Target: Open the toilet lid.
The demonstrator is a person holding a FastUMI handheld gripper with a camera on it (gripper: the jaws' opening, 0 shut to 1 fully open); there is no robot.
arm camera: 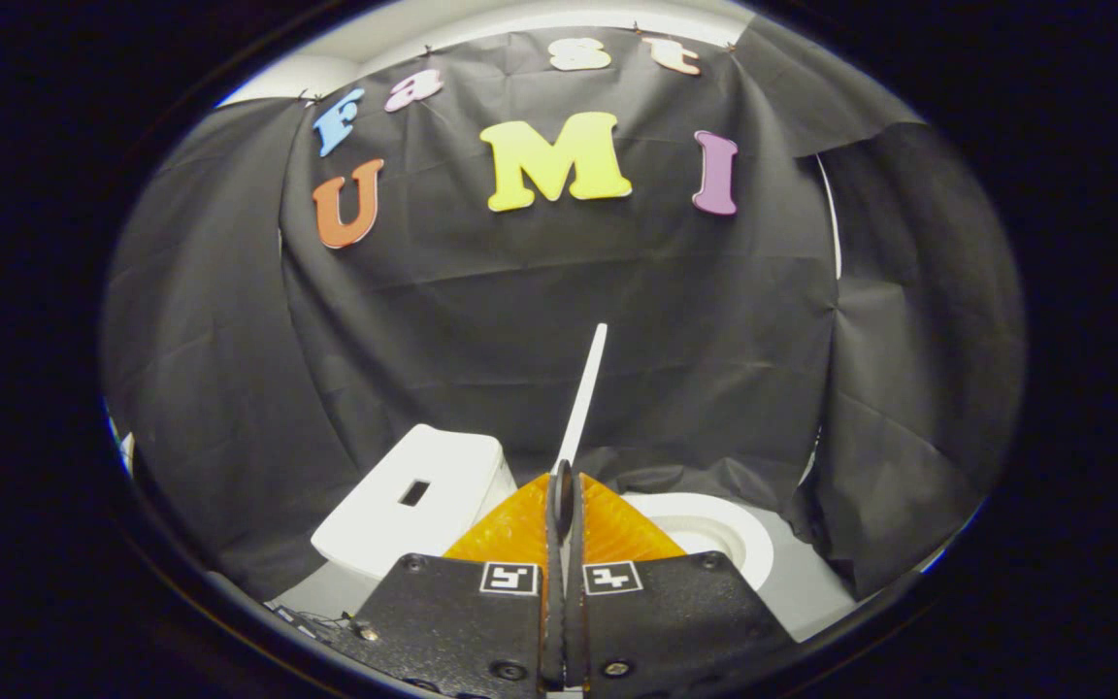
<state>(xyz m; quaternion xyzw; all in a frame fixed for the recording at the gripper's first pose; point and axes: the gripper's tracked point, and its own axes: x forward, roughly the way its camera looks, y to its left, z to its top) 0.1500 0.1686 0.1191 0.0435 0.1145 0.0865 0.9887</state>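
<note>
The white toilet lid (586, 388) stands raised, seen edge-on as a thin strip that rises from between my fingertips toward the black cloth. My gripper (564, 485) is shut on the lid's lower edge, its orange fingers (520, 529) pressed together with the lid between them. To the left of the fingers lies the white cistern (413, 500) with a dark rectangular button slot on top. To the right, just beyond the fingers, the white toilet bowl and seat (724, 534) lie uncovered.
Black cloth walls close in behind and on both sides of the toilet. A pale floor strip (811, 602) shows to the right of the bowl. Thin cables (302, 621) lie low at the left beside the gripper body.
</note>
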